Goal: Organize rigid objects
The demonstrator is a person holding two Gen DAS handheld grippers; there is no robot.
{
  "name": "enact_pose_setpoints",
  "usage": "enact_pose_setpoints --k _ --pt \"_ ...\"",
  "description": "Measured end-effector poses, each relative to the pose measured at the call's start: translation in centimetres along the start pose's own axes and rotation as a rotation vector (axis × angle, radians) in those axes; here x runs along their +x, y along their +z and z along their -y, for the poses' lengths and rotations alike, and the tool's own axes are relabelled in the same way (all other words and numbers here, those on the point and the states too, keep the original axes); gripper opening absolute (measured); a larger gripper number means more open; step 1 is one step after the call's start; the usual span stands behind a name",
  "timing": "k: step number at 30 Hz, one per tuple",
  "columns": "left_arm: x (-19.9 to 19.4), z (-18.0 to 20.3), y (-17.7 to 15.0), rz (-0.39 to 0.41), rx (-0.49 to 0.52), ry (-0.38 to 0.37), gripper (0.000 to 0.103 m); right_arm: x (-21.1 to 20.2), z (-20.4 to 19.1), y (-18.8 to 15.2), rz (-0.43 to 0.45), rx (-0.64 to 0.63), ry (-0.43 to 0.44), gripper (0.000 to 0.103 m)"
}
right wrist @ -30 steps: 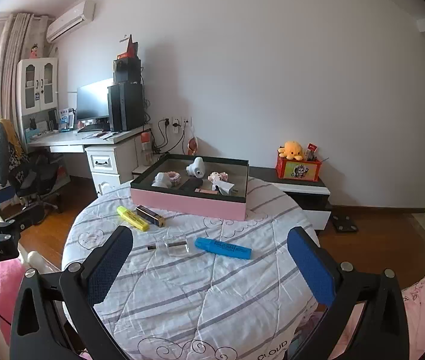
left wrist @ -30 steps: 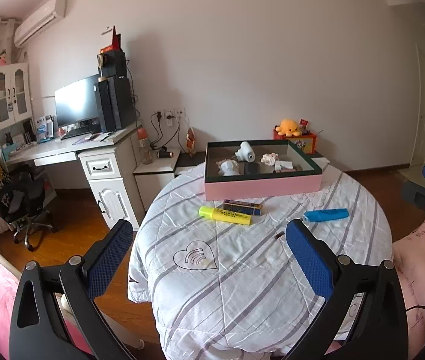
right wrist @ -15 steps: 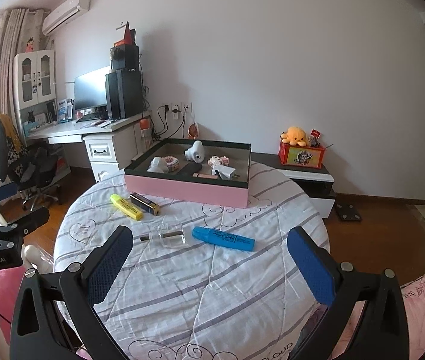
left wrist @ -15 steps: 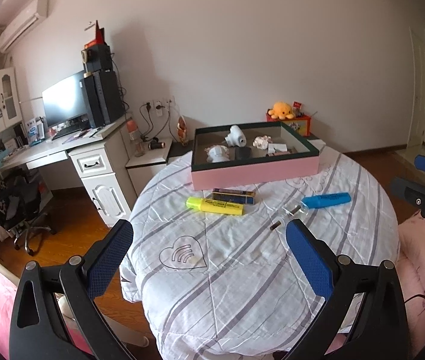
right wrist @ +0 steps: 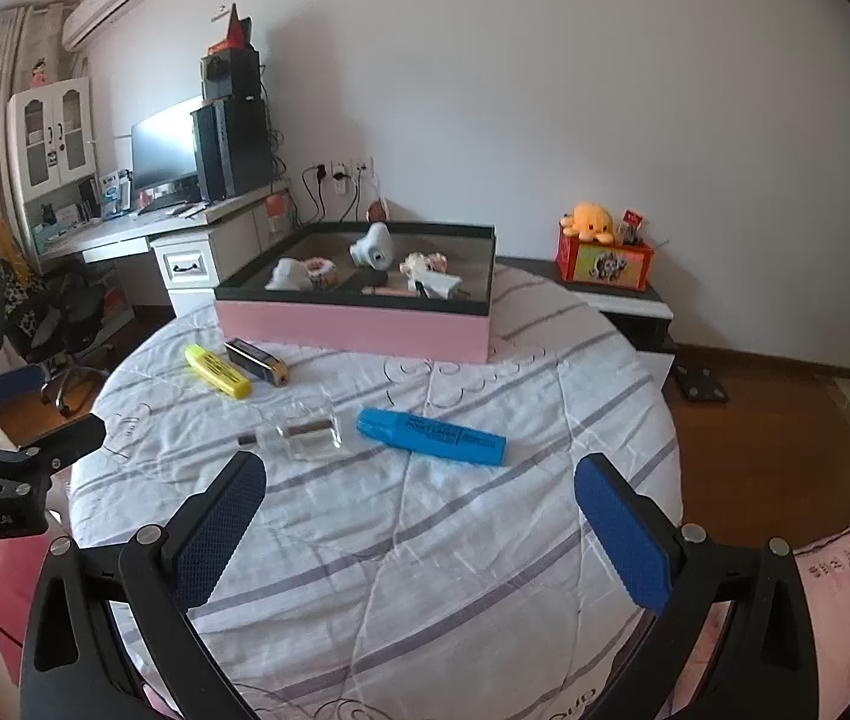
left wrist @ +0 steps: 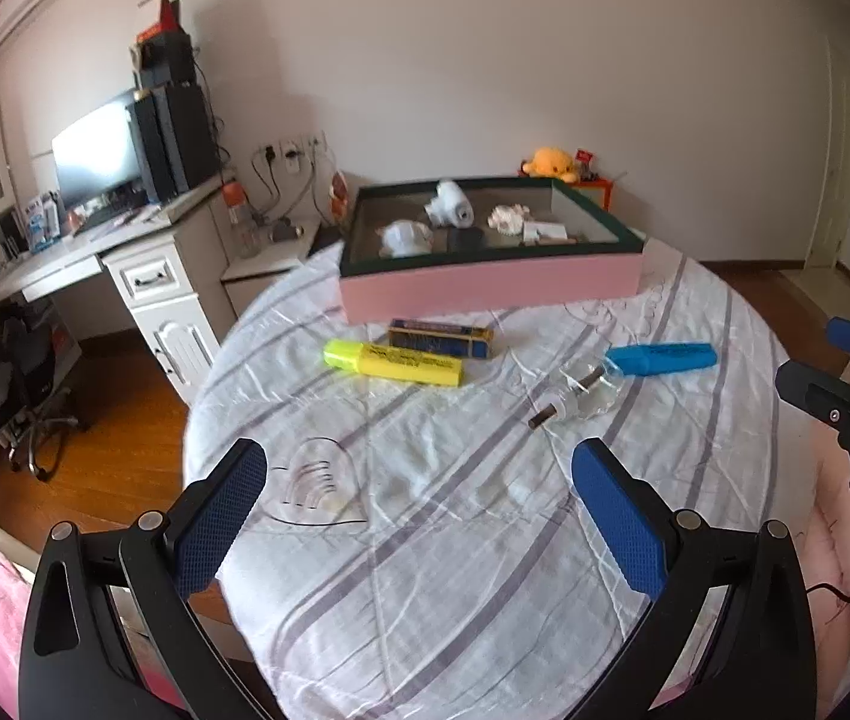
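Both grippers have closed in on the table (left wrist: 484, 570), jaws wide and empty: an approach step, with the blue highlighter (right wrist: 430, 437) just ahead of the right gripper (right wrist: 419, 546), which must descend around it and then carry it to the pink box (right wrist: 359, 324); left gripper (left wrist: 419, 540) hovers.

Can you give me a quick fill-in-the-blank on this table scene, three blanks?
1. The highlighter lying beside the dark rectangular box is ____.
2. The clear bottle lies between that pair and the ____ highlighter.
3. Both the left gripper and right gripper are ____.

Answers: yellow; blue; open
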State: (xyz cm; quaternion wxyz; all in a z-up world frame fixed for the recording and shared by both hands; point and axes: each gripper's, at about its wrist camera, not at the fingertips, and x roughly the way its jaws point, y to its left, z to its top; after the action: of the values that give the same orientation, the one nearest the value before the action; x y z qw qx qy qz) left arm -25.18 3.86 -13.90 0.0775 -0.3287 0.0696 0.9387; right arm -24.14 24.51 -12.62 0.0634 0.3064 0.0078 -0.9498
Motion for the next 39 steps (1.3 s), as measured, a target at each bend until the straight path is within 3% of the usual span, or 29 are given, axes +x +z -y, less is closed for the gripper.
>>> enact_pose_setpoints --k 11,18,29,31,32,35,39 --pt "6.8 5.6 1.0 -0.138 0.004 -0.195 0.103 3.4 3.9 -1.7 -0.083 0.064 -0.007 0.103" --pt "10.7 7.4 2.0 -0.188 0.005 -0.136 0.103 5.5 5.5 -2.5 -0.118 0.090 0.005 0.103" --pt "13.6 8.8 2.7 -0.241 0.022 -0.133 0.103 7.5 7.0 -2.4 -0.144 0.113 0.012 0.103" --pt "13.6 8.5 3.0 -0.231 0.009 -0.140 0.094 7.5 7.0 -2.5 -0.144 0.113 0.012 0.103" --pt "13.5 8.3 3.0 -0.224 -0.002 -0.147 0.081 7.5 7.0 -2.4 -0.145 0.114 0.012 0.103" --pt "13.0 7.4 3.0 -0.206 -0.030 -0.170 0.063 7.6 6.8 -2.4 -0.149 0.113 0.008 0.103" --pt "12.1 6.4 2.2 -0.205 -0.009 -0.176 0.063 7.6 6.4 -2.4 -0.155 0.104 -0.001 0.103"
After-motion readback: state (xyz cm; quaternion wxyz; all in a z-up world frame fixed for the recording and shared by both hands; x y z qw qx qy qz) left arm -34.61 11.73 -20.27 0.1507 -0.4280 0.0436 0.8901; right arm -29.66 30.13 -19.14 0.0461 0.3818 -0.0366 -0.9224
